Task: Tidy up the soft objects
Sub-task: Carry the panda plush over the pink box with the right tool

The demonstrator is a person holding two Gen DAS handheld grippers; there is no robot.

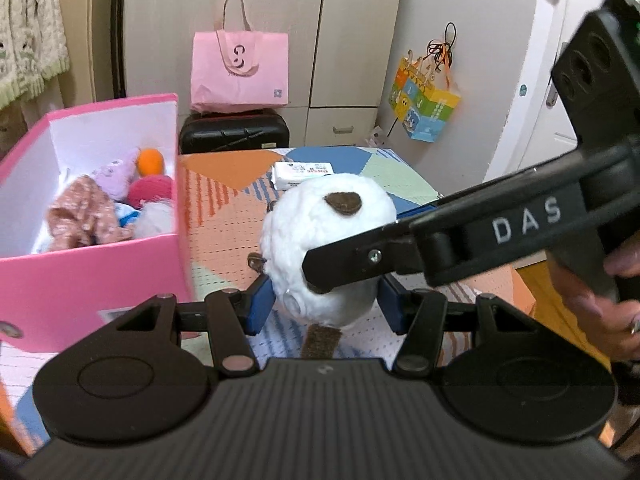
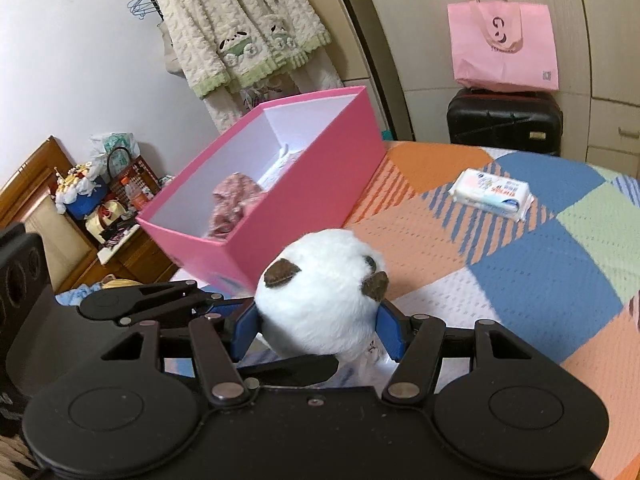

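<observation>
A white plush toy [image 1: 328, 236] with brown patches is held above the patterned bed. My left gripper [image 1: 324, 304] is shut on it, its blue pads pressing both sides. My right gripper [image 2: 316, 328] is shut on the same plush toy [image 2: 320, 300] and crosses in from the right in the left wrist view. A pink box [image 1: 80, 276] stands to the left, with several soft toys [image 1: 108, 204] inside. The box also shows in the right wrist view [image 2: 304, 184], behind the plush.
A pack of wipes [image 2: 492, 194] lies on the patchwork bedspread [image 2: 520, 280]. A black suitcase [image 1: 234, 132] with a pink tote bag [image 1: 240, 68] stands beyond the bed's end. A fleece garment [image 2: 240, 28] hangs on the wall. A cluttered wooden nightstand [image 2: 104, 216] stands at left.
</observation>
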